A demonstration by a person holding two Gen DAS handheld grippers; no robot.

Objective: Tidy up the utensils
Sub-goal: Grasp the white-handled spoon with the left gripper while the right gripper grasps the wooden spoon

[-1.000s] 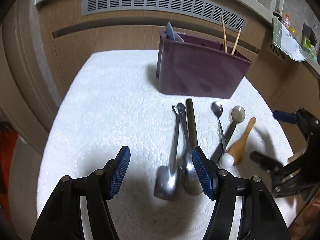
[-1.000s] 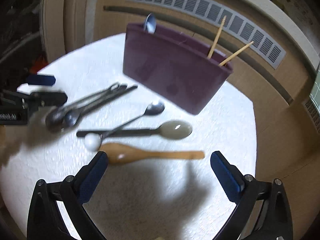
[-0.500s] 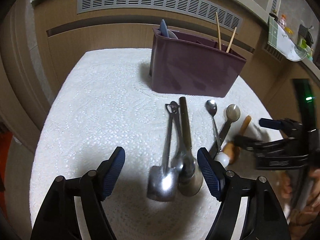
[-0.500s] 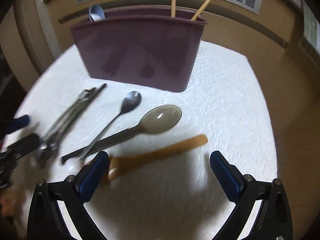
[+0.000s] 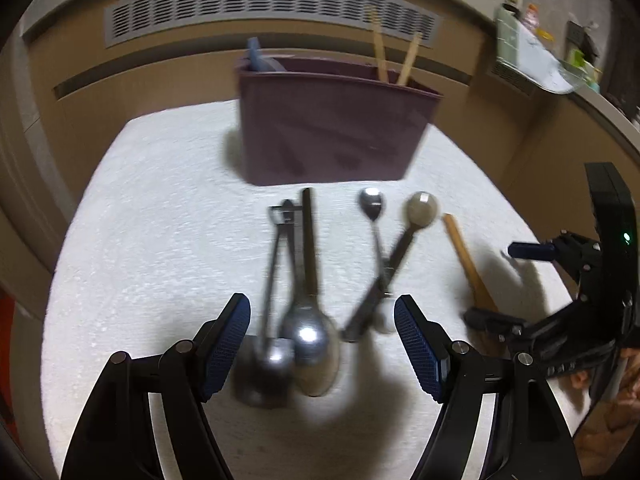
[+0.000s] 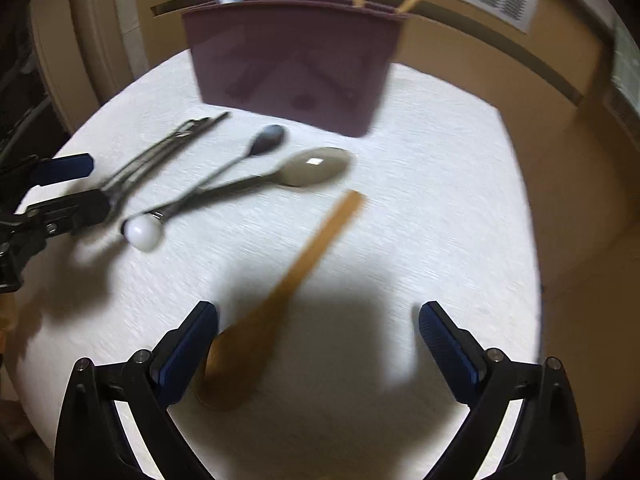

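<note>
A purple utensil holder (image 5: pixel 332 128) stands at the back of the white mat (image 5: pixel 160 240); it also shows in the right wrist view (image 6: pixel 292 68). It holds two wooden chopsticks (image 5: pixel 380 56) and a blue-grey utensil (image 5: pixel 256 58). Several utensils lie in front: a bunch of metal spoons (image 5: pixel 308 320), a small teaspoon (image 5: pixel 372 204), a pale-bowled spoon (image 5: pixel 422 210) and a wooden spoon (image 6: pixel 280 292). My left gripper (image 5: pixel 322 344) is open, low over the metal spoons' bowls. My right gripper (image 6: pixel 318 344) is open with the wooden spoon's bowl beside its left finger.
Wooden cabinet fronts with a vent grille (image 5: pixel 272 4) stand behind the mat. A shelf with small items (image 5: pixel 536 56) is at the far right. The mat's right edge (image 6: pixel 532 240) drops off to brown flooring.
My left gripper has shifted so the metal spoons lie between its fingers. My right gripper has swung and come low over the wooden spoon, whose bowl is now by its left finger.
</note>
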